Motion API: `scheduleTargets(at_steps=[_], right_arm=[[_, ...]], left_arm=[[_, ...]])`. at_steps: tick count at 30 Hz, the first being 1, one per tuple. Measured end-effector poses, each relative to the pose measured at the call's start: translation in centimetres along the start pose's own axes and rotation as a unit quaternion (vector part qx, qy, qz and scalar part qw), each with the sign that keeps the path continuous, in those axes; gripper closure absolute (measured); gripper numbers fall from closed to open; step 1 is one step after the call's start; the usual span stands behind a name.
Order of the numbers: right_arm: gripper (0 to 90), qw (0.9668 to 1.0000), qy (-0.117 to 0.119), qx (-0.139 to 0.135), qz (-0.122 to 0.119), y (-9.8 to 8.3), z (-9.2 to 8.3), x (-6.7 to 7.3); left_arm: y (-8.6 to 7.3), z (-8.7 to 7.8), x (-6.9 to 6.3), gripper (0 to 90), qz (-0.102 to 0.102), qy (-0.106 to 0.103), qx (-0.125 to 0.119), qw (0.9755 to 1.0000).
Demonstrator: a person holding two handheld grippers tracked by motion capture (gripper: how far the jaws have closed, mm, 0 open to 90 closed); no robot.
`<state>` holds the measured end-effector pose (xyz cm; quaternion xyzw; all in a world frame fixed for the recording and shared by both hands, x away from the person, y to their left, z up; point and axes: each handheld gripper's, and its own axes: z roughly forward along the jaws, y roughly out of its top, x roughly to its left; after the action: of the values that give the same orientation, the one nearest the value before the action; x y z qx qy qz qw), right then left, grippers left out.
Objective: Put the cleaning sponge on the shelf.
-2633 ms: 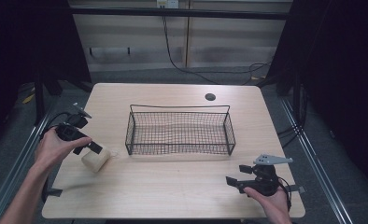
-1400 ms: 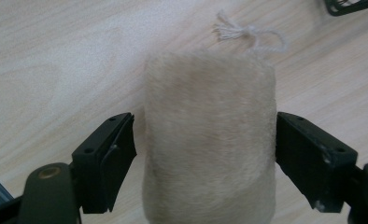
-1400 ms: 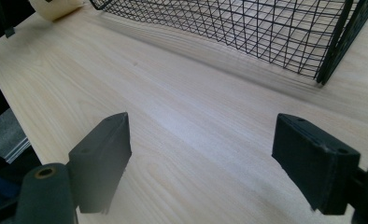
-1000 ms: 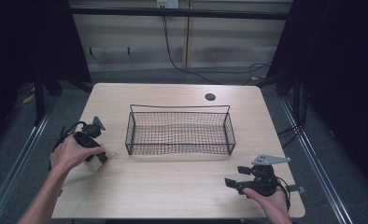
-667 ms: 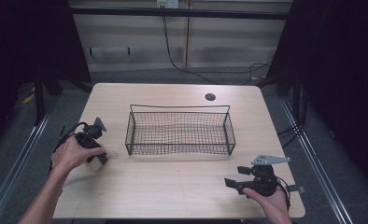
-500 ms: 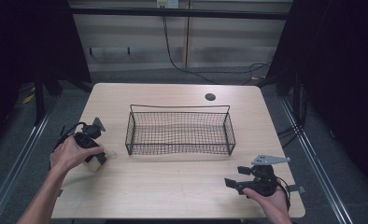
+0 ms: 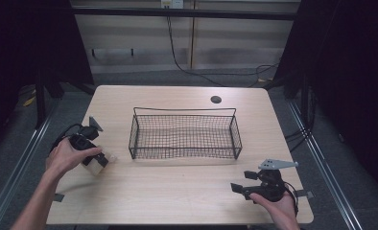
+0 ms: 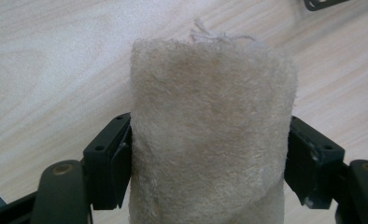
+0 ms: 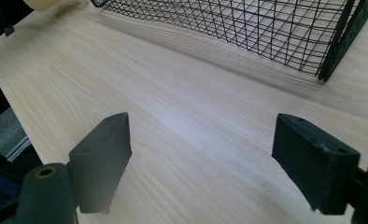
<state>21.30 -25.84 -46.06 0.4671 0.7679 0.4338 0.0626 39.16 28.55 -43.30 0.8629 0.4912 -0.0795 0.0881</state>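
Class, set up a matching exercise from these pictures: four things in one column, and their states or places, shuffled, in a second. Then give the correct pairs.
Column one:
1. left gripper
2. right gripper
3. wire basket
4. rolled towel

Column two:
A. nothing inside it, mid-table
B. jaws wide apart over bare wood
C. beige and fuzzy, squeezed from both sides
D. jaws closed on something soft

Pairs: 1-D, 2-B, 3-A, 4-C

left gripper [image 7: 97, 159] now down over rolled towel [image 8: 210, 135], jaws closed against both its sides; hand [image 7: 64, 155] shifted slightly forward, covering most of roll.
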Motion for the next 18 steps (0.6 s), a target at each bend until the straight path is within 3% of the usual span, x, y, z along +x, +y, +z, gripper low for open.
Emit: scheduleTargets(at_steps=[11, 18], right_arm=[[19.4, 1.0000, 0.002, 0.003, -0.003, 0.0, 0.1, 0.0], [19.4, 1.0000, 0.001, 0.004, -0.003, 0.0, 0.1, 0.0]], left_arm=[[-0.5, -1.5, -0.4, 26.7, 0.002, -0.018, -0.016, 0.9997], [-0.6, -2.1, -0.8, 26.7, 0.006, -0.028, -0.014, 0.9995]])
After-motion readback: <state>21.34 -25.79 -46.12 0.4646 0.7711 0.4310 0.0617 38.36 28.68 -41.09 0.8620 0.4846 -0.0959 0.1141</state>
